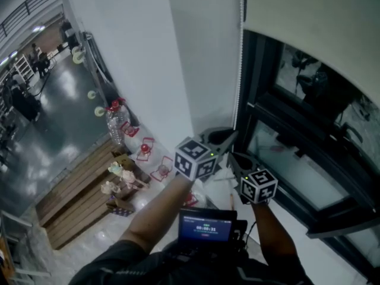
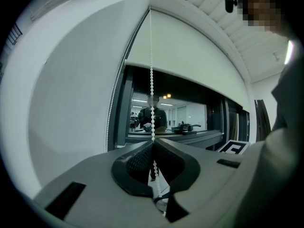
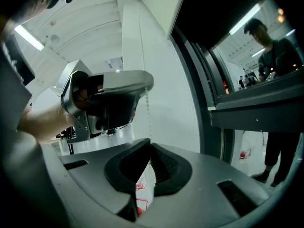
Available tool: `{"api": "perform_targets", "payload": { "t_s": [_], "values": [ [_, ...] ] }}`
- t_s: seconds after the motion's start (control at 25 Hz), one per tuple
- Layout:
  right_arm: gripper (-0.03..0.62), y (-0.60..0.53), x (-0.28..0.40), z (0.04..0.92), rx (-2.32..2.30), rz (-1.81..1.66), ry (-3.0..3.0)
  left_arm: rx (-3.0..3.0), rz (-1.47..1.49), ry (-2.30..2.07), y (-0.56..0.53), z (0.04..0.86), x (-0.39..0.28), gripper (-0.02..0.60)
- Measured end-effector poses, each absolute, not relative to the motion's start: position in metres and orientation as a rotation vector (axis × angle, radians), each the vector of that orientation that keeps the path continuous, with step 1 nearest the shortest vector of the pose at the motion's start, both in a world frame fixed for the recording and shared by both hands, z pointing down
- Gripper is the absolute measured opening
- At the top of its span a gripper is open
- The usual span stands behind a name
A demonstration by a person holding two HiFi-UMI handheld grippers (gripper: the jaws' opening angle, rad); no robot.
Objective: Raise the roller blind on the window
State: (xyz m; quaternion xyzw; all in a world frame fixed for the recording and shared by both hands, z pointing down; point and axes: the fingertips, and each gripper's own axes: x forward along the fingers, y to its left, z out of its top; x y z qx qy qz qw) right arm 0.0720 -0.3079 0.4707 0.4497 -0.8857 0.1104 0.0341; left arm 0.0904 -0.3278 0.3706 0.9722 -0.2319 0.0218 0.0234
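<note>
The white roller blind covers the top of the dark window, and its lower edge hangs partway down the glass. A white bead chain drops along the left side of the frame. My left gripper is shut on this chain, which passes between the closed pads and out below them. My right gripper sits just under the left one. Its jaws are closed too, and in the right gripper view the chain comes down from the left gripper to the right gripper.
The dark window frame and sill lie to the right, with a white wall to the left. On the floor below are a water bottle, red-printed bags and a wooden pallet. A person shows in the glass.
</note>
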Motion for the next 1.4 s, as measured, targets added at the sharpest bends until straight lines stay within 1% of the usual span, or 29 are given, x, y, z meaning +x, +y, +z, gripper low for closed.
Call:
{"api": "perform_targets", "payload": {
  "t_s": [0.24,0.32,0.4,0.52,0.56,0.6,0.64,0.76,0.92,0.96,1.04,1.24,1.28,1.32,1.36,1.4],
  "values": [
    [0.006,-0.302,0.072,0.47,1.316,0.365,-2.675,3.005,0.067,-0.714,-0.325,0.372,0.09,0.003],
    [0.038,-0.297,0.081,0.459,1.299,0.325,-2.654,3.006,0.055,-0.708,-0.324,0.37,0.089,0.003],
    [0.077,-0.293,0.093,0.435,1.303,0.268,-2.678,3.008,0.055,-0.703,-0.322,0.37,0.089,0.003],
    [0.078,-0.289,0.103,0.38,1.316,0.143,-2.751,3.008,0.046,-0.697,-0.32,0.37,0.089,0.003],
    [0.086,-0.288,0.102,0.36,1.311,0.075,-2.775,3.008,0.049,-0.692,-0.318,0.37,0.09,0.003],
    [0.107,-0.287,0.1,0.34,1.309,0.002,-2.795,3.011,0.055,-0.686,-0.316,0.37,0.091,0.003],
    [0.112,-0.286,0.098,0.32,1.316,-0.065,-2.812,3.016,0.06,-0.679,-0.313,0.37,0.093,0.003],
    [0.111,-0.285,0.092,0.269,1.355,-0.18,-2.88,3.03,0.074,-0.661,-0.305,0.37,0.097,0.003],
    [0.11,-0.29,0.08,0.237,1.347,-0.268,-2.934,3.045,0.073,-0.634,-0.295,0.368,0.101,0.003],
    [0.068,-0.292,0.08,0.235,1.366,-0.259,-2.934,3.047,0.064,-0.626,-0.292,0.366,0.103,0.003],
    [0.021,-0.297,0.084,0.235,1.402,-0.22,-2.935,3.049,0.056,-0.624,-0.288,0.365,0.105,0.003],
    [0.022,-0.301,0.084,0.235,1.377,-0.196,-2.957,3.057,0.064,-0.647,-0.29,0.364,0.1,0.003],
    [0.048,-0.302,0.083,0.235,1.383,-0.209,-2.941,3.054,0.061,-0.646,-0.289,0.364,0.101,0.003],
    [0.056,-0.303,0.082,0.235,1.381,-0.218,-2.932,3.053,0.058,-0.645,-0.288,0.364,0.101,0.003],
    [0.057,-0.303,0.081,0.236,1.371,-0.213,-2.933,3.053,0.054,-0.643,-0.287,0.364,0.101,0.003],
    [0.039,-0.303,0.08,0.236,1.358,-0.194,-2.944,3.055,0.051,-0.642,-0.286,0.364,0.101,0.003]
  ]
}}
